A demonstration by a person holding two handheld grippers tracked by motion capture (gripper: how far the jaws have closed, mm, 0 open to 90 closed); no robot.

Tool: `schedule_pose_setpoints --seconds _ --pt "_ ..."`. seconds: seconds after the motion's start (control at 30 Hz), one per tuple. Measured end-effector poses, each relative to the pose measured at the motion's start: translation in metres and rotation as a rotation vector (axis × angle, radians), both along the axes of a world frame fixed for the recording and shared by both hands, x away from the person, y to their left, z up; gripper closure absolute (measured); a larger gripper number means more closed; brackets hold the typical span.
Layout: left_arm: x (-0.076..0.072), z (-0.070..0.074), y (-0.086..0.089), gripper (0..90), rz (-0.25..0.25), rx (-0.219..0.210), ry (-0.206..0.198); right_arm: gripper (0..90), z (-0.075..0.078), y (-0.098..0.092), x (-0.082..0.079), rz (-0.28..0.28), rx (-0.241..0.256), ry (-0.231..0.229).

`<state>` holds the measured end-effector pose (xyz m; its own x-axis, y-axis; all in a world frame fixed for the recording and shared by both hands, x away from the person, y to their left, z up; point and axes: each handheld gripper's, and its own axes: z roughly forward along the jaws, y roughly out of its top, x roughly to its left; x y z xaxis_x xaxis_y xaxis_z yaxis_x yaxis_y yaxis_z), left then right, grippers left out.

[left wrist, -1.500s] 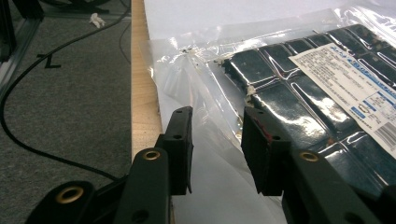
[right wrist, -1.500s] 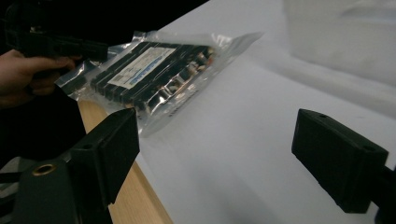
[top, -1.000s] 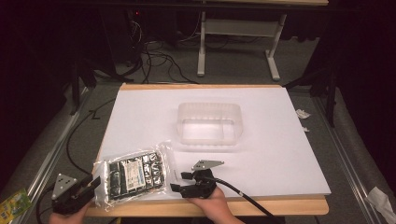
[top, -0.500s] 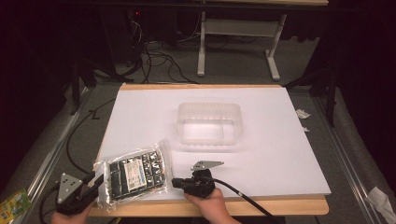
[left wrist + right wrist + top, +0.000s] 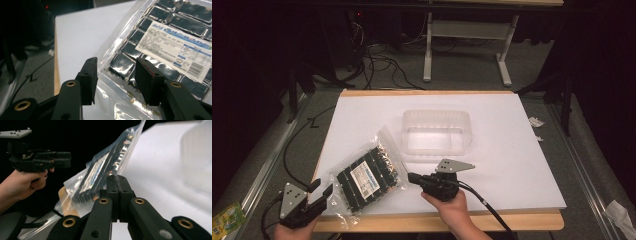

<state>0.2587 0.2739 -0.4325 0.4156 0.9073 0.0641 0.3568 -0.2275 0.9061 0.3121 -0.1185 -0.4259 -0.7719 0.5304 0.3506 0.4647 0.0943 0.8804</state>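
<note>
Packaging is what the right gripper (image 5: 117,178) has hold of: its jaws are pressed together on the thin clear edge of the bag (image 5: 366,172), pinching the flat seal rather than the bulky dark contents, which probably gives the firmer hold on slippery film. In the right gripper view the bag rises tilted from that pinch, so this side looks lifted off the white surface (image 5: 512,150) while the far end hangs lower. Seen from above, the bag lies at about 7 o'clock from the clear tub (image 5: 436,131), near the front edge of the surface, with the right gripper touching its 3 o'clock side. The left gripper (image 5: 116,75) sits at the bag's 8 o'clock corner with its jaws spread well apart, one on either side of the film edge and gripping nothing yet; it seems placed to take the opposite end, so the limp bag can be carried level. The tub stands empty, apart from the bag, a likely destination.
</note>
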Motion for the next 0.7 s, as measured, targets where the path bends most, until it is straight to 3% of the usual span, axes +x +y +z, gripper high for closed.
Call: schedule_pose_setpoints --seconds 0.03,0.07,0.2,0.33,0.43,0.47,0.57,0.6,0.7 --pt "0.001 0.005 -0.009 50.9 -0.022 -0.01 -0.023 90.0 0.01 -0.008 -0.001 -0.014 -0.006 -0.047" --pt "0.001 0.005 -0.009 49.9 -0.022 -0.01 -0.023 90.0 0.01 -0.008 -0.001 -0.014 -0.006 -0.047" --pt "0.01 0.015 -0.034 46.9 -0.07 -0.038 -0.047 90.0 0.033 -0.032 -0.004 -0.049 -0.004 -0.142" --pt "0.02 0.016 -0.051 46.6 -0.098 -0.045 -0.045 90.0 0.047 -0.053 -0.007 -0.084 0.007 -0.2" --pt "0.036 0.016 -0.079 47.4 -0.135 -0.066 -0.047 90.0 0.058 -0.066 -0.01 -0.105 0.007 -0.242" --pt "0.036 0.016 -0.079 47.7 -0.135 -0.066 -0.047 90.0 0.058 -0.066 -0.01 -0.105 0.007 -0.242" --pt "0.056 0.015 -0.107 47.6 -0.149 -0.131 -0.039 90.0 0.07 -0.082 -0.014 -0.13 0.022 -0.28" --pt "0.056 0.015 -0.107 47.6 -0.149 -0.131 -0.039 90.0 0.07 -0.082 -0.014 -0.13 0.022 -0.28" --pt "0.069 0.014 -0.126 48.1 -0.152 -0.183 -0.04 90.0 0.078 -0.091 -0.016 -0.139 0.034 -0.306"
